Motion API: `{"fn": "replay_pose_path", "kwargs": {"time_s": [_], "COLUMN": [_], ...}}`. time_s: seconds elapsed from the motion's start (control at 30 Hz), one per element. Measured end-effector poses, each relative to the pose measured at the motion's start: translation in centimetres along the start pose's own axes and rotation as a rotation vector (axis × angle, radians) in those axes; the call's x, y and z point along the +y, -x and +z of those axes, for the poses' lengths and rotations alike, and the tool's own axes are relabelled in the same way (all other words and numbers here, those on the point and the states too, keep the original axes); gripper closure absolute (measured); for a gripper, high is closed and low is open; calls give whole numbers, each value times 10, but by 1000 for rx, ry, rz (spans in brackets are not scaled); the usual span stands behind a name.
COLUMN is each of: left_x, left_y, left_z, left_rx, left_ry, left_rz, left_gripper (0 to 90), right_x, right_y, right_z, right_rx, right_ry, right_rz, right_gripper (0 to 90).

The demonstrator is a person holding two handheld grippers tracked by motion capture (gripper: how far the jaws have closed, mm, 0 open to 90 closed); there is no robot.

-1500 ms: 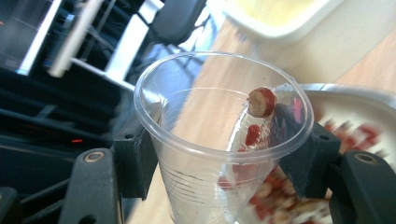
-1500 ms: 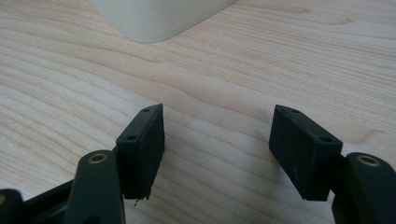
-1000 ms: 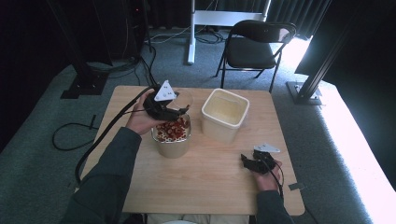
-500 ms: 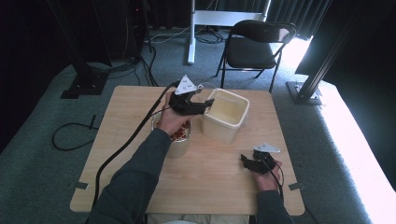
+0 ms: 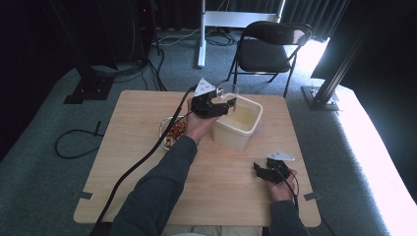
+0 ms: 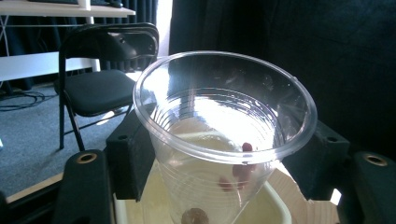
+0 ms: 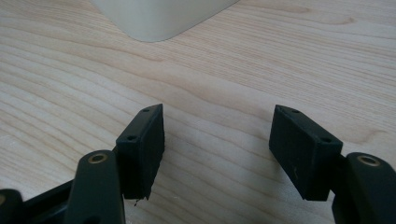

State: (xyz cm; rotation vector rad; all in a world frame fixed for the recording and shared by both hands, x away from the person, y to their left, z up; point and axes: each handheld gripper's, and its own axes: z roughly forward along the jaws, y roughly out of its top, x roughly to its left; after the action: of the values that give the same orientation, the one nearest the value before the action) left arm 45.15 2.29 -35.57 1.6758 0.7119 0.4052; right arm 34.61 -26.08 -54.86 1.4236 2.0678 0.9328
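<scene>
Moved over cream tub [image 5: 239, 129], left gripper [image 6: 219, 172] clasps clear ribbed cup [image 6: 224, 135]

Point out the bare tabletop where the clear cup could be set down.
Free: the near strip between the left sleeve and the right claw, and the far-left corner beyond the bowl. Crowded: the middle, where bowl, left claw with clear cup and cream tub cluster.

– What has moved since the earlier pictures?
– The left gripper [image 5: 223, 102], holding the clear plastic cup [image 6: 224, 135], has travelled from over the round bowl of red-and-white pieces [image 5: 173, 133] to above the cream rectangular plastic tub [image 5: 239, 123].
– And its jaws?
– They have just been opening a little, with the cup between them; a few reddish pieces sit inside it.
</scene>
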Motion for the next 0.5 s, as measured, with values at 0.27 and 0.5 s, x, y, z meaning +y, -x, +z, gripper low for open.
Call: {"fn": "replay_pose_path", "kwargs": {"time_s": [0.27, 0.5], "left_x": [-8, 0], "left_y": [6, 8], "left_z": [26, 11], "left_rx": [4, -13], "left_ry": [-80, -77], "left_rz": [-34, -20], "left_gripper": [100, 101], "right_x": [0, 0], "right_y": [0, 0], "right_z": [0, 0], "right_rx": [1, 2], "right_ry": [0, 0], "right_rz": [-1, -1], "right_gripper": [350, 350]}}
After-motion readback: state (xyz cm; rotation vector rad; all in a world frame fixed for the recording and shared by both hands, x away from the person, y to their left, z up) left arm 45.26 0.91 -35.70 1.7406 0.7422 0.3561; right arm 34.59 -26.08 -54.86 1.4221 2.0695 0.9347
